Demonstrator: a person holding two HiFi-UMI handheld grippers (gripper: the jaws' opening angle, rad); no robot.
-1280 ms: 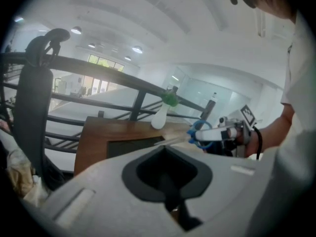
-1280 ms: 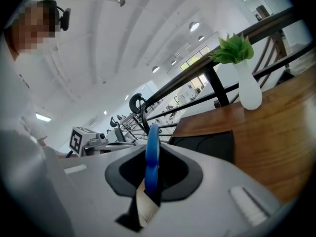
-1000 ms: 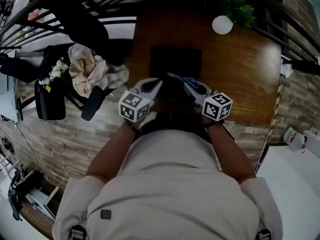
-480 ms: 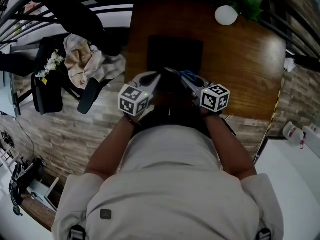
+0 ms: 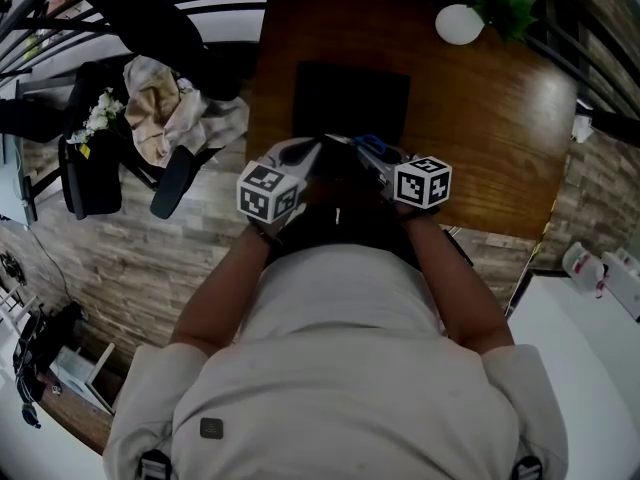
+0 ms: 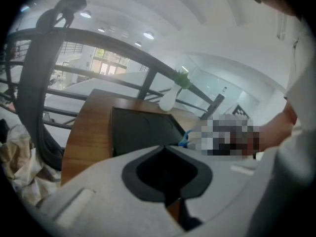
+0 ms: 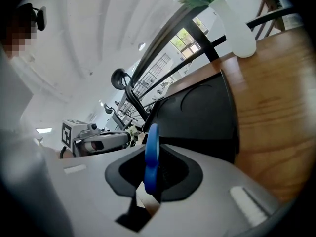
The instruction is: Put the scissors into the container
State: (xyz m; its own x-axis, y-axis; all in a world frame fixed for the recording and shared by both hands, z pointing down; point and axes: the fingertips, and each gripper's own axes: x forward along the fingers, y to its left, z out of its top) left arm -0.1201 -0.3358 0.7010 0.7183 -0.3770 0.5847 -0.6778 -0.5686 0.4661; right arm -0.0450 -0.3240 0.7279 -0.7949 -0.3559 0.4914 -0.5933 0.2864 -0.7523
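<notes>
Two jaws of the right gripper (image 7: 154,148) clamp the blue-handled scissors (image 7: 150,174) edge-on between them.

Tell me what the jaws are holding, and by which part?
The right gripper holds the scissors by their blue handle. The left gripper holds nothing.

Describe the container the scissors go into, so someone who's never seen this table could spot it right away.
Start at the brown wooden table. On the left part of it lies the container, a low rectangular tray. It is the only black thing on the tabletop; the white vase with green leaves stands apart from it at the far right corner.
</notes>
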